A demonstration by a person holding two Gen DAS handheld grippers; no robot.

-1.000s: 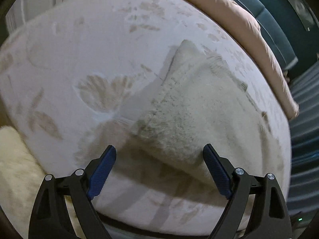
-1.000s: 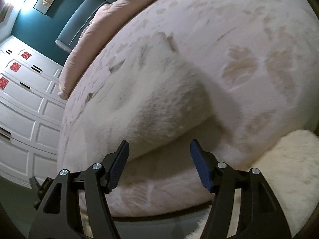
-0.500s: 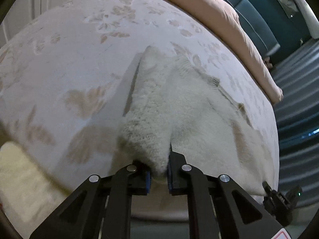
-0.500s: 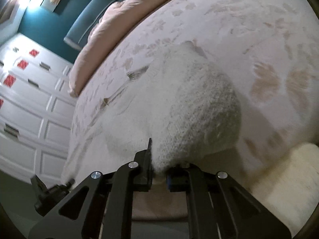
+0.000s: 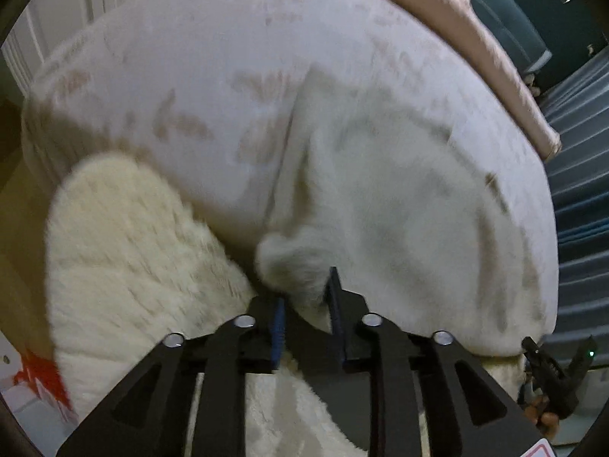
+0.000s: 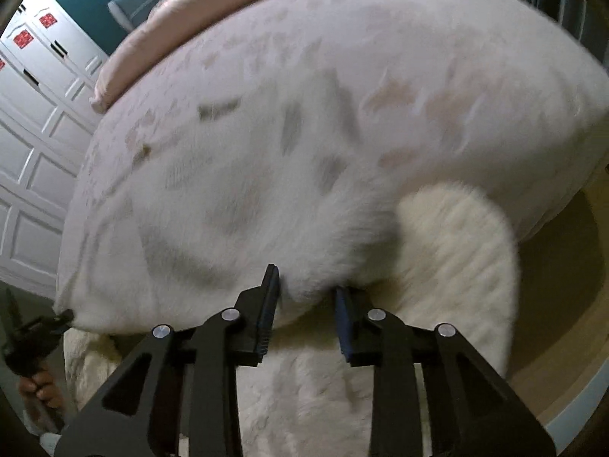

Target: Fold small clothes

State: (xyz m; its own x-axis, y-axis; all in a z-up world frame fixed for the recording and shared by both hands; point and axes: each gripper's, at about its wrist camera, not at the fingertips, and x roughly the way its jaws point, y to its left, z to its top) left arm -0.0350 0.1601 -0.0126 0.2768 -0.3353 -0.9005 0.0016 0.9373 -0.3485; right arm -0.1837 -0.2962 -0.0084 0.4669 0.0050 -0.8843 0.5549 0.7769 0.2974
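A fluffy white garment (image 5: 380,198) lies on the bed, its near edge pulled toward the bed's foot. My left gripper (image 5: 304,304) is shut on one near corner of it. My right gripper (image 6: 306,306) is shut on the other near corner (image 6: 312,266), the pads a little apart around the thick fabric. Both views are motion-blurred. The garment's far end stays flat on the bed sheet (image 5: 182,76).
A cream shaggy rug (image 5: 133,266) lies on the floor below the bed's foot and also shows in the right view (image 6: 456,266). A pink duvet (image 5: 475,38) is bunched at the bed's head. White wardrobe doors (image 6: 30,133) stand at the left of the right view.
Both grippers went from open to shut on the garment's near corners, then pulled back and up from the bed, dragging the garment's edge toward the foot.
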